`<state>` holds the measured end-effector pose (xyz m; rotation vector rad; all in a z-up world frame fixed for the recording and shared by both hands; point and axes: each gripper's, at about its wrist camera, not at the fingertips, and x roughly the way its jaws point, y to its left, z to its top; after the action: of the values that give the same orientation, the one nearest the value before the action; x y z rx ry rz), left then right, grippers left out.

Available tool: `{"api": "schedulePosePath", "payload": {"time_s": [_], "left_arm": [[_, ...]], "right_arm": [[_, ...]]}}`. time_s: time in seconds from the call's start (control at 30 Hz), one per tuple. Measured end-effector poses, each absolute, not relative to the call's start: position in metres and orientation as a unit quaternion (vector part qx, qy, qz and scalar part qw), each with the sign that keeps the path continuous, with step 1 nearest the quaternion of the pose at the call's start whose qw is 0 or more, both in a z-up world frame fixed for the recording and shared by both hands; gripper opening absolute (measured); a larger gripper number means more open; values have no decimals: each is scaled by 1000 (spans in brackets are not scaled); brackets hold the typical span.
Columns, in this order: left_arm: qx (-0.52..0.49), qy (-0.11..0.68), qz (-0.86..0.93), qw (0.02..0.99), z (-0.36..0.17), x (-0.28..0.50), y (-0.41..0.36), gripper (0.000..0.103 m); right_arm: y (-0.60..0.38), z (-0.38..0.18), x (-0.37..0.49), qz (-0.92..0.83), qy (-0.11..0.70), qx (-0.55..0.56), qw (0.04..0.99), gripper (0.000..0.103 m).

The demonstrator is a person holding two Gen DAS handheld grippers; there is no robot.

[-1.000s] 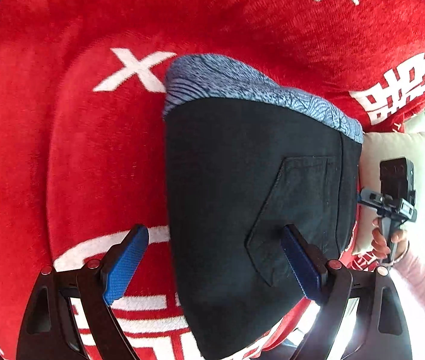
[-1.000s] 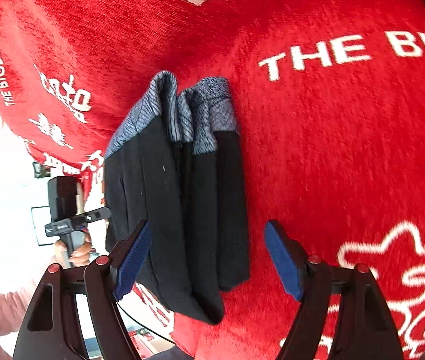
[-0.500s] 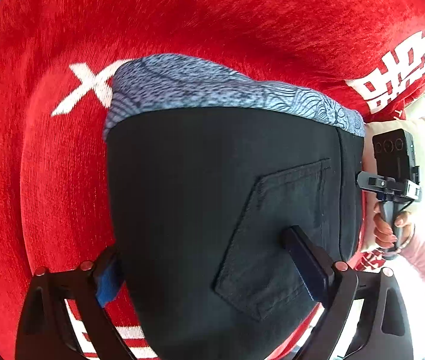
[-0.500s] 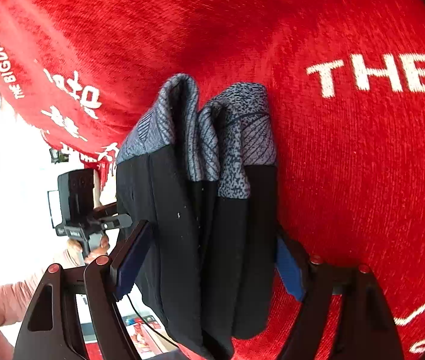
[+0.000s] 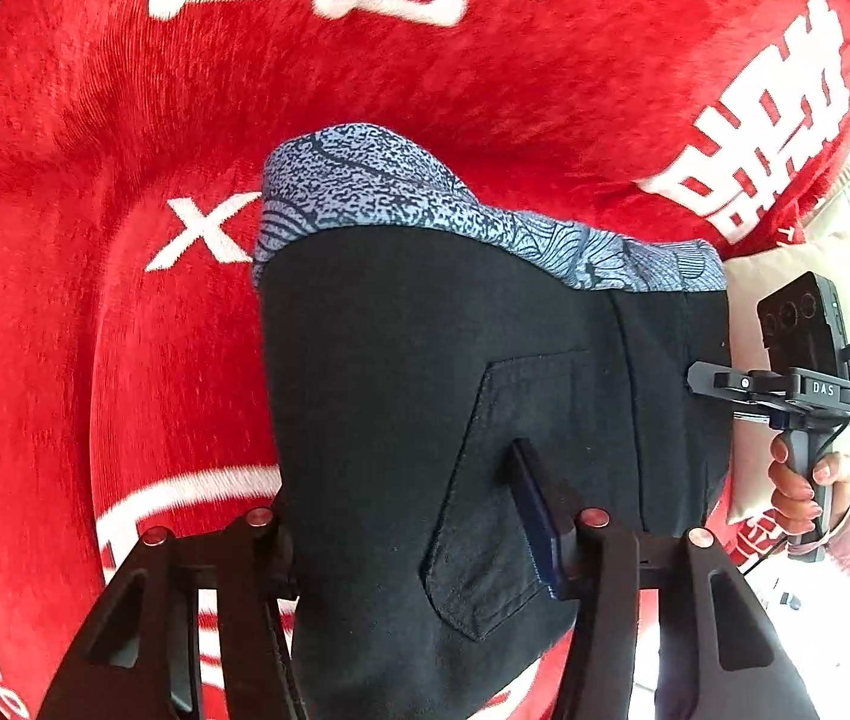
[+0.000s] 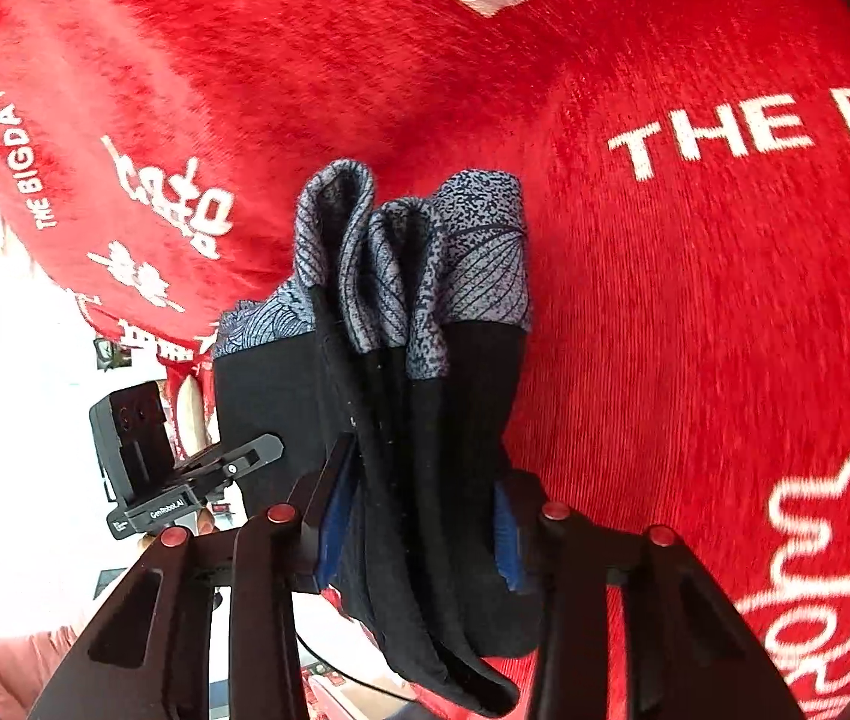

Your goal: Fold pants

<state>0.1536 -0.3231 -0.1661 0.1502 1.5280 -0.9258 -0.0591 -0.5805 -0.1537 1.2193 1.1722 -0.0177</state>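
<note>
While the left wrist view showed a flat back pocket (image 5: 520, 480) on the folded black pants with a blue-grey patterned waistband (image 5: 425, 372), the left gripper (image 5: 407, 534) was closing on them above the plush red lettered blanket (image 5: 125, 120). The right wrist view showed bunched layered folds, the right gripper (image 6: 419, 522) closing around them.

Bright daylight, blown-out white glare at side edges, fisheye warping.

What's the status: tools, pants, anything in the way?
Left tool and right tool both closing, pants between the pads. Pants folded, bunched over the red blanket. Nothing in the way.
</note>
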Motion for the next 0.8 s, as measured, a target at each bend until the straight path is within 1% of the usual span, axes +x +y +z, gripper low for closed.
{"api": "schedulePosePath", "payload": {"time_s": [0.27,0.43,0.63,0.8], "left_arm": [[61,657,-398,638,-128,109,-299,56],[51,661,-389,640,-119,86,-277,56],[59,660,-397,635,-127,72,-247,56],[70,666,-391,632,-161,62,-232,57]], "right_arm": [[-563,-115,-105,15,517,540,664,43],[-537,-98,-121,14,519,532,669,43],[-497,-100,-143,-7,516,540,665,43],[-477,-122,-149,-30,529,533,660,44]]}}
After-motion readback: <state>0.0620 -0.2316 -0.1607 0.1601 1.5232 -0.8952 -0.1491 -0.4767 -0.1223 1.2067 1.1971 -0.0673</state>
